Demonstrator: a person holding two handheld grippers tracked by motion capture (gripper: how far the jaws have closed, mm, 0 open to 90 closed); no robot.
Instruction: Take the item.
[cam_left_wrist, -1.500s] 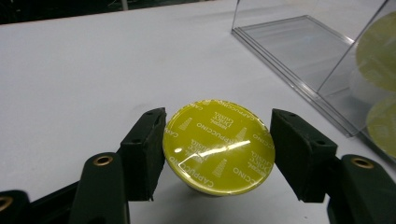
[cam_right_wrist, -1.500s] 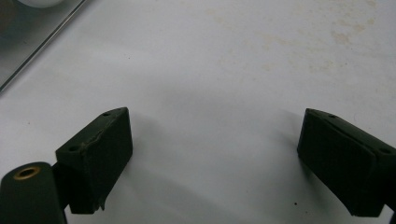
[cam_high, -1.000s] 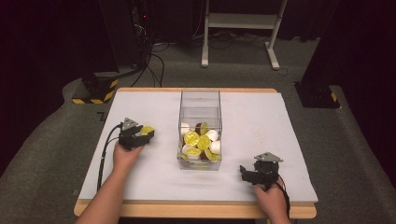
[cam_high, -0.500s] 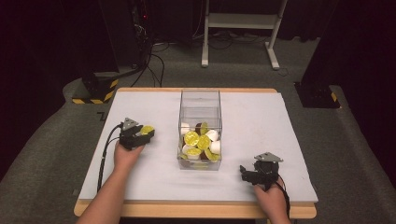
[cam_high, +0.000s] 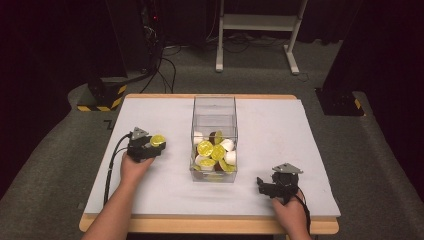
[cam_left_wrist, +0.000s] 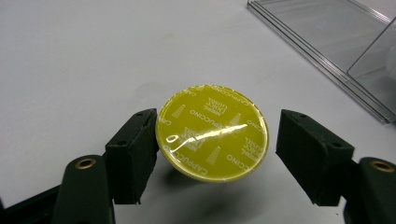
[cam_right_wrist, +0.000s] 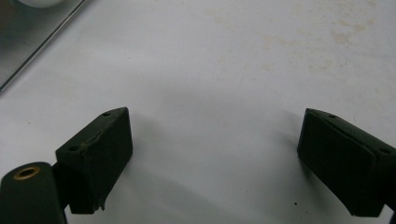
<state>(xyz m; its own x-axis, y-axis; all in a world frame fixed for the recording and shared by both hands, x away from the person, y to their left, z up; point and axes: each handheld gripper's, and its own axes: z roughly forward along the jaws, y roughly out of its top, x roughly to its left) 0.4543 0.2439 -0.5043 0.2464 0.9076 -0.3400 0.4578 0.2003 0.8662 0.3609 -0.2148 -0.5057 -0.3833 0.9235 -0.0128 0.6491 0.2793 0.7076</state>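
A yellow-lidded coffee capsule (cam_left_wrist: 212, 133), printed "CAPPUCCINO", sits between the jaws of my left gripper (cam_high: 155, 145) at the left of the table. The jaws have just been opening: the left pad (cam_left_wrist: 135, 154) still touches the capsule's rim, while the right pad (cam_left_wrist: 308, 154) stands clear of it. To its right is a clear plastic box (cam_high: 214, 107) holding several yellow, white and brown capsules (cam_high: 205, 148). My right gripper (cam_right_wrist: 212, 149) rests open near the table's front right, its jaws over bare table.
The white table top (cam_high: 280, 130) has free room behind and to both sides of the box. A corner of the clear box (cam_left_wrist: 327, 42) shows at the upper right in the left gripper view. Cables and a white stand lie on the floor beyond.
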